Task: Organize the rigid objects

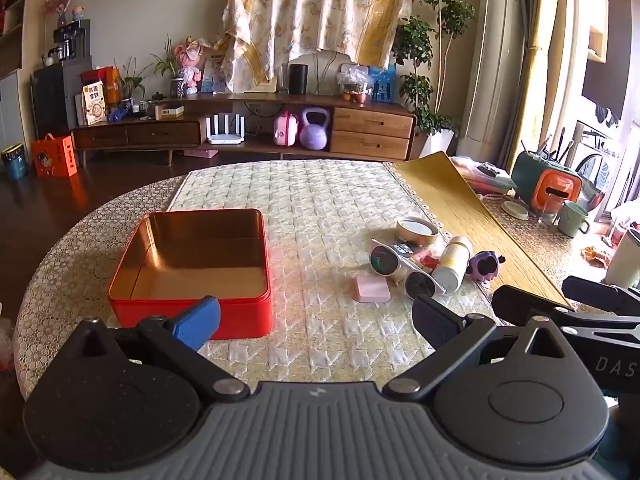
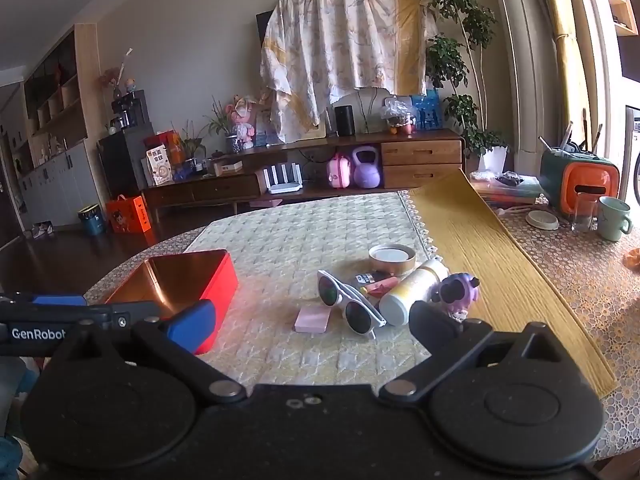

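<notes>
A red tin box [image 1: 192, 308] with a gold inside stands open and empty on the quilted mat, left of centre; it also shows in the right wrist view [image 2: 218, 284]. To its right lies a cluster: white sunglasses [image 1: 404, 274] [image 2: 350, 304], a pink block [image 1: 371, 289] [image 2: 312, 319], a white and yellow bottle [image 1: 454, 262] [image 2: 412, 290], a purple toy figure [image 1: 484, 266] [image 2: 458, 290], a tape roll [image 1: 417, 231] [image 2: 392, 258] and small items behind. My left gripper [image 1: 316, 322] is open and empty, near the box's front. My right gripper [image 2: 312, 326] is open and empty, just short of the cluster.
A yellow wood-grain mat [image 2: 500, 276] lies right of the quilted mat [image 1: 320, 208]. A mug [image 2: 612, 218], a glass [image 2: 582, 210], a dish and an orange and green container [image 2: 580, 182] stand at the far right. The table's far edge drops to a dark floor.
</notes>
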Available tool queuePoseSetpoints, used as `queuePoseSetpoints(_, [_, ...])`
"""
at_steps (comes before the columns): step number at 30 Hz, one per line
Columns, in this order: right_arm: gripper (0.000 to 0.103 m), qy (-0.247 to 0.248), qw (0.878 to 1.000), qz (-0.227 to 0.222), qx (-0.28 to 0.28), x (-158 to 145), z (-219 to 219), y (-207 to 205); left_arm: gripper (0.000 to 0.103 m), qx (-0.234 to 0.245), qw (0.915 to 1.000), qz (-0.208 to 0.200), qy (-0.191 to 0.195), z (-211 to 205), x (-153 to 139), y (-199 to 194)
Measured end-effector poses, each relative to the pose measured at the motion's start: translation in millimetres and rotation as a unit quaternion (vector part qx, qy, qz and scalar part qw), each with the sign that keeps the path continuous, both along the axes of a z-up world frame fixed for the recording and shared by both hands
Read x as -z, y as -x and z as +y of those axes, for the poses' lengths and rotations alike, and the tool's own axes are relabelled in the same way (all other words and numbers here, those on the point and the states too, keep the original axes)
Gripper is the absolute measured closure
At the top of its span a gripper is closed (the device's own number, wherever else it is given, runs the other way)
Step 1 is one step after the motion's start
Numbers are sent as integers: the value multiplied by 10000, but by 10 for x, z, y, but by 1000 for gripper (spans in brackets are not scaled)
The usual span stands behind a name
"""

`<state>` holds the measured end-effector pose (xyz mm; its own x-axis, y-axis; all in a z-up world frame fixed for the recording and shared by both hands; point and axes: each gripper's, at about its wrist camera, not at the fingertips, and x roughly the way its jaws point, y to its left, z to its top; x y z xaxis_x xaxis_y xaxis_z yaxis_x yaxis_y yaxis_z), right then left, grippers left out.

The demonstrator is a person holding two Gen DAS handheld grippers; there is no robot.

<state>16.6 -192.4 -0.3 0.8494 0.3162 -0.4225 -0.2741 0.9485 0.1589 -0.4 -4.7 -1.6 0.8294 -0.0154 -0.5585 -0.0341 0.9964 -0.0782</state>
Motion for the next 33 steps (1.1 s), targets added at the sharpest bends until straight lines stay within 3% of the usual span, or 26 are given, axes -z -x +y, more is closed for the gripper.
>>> queuePoseSetpoints(22, [0,-18,10000,-2,7,-21,-36,7,0,-19,9998,188,-113,-71,35,-31])
queuePoseSetpoints(33, [0,5,10000,37,8,32,-53,-64,0,44,9994,343,91,-32,124,-136])
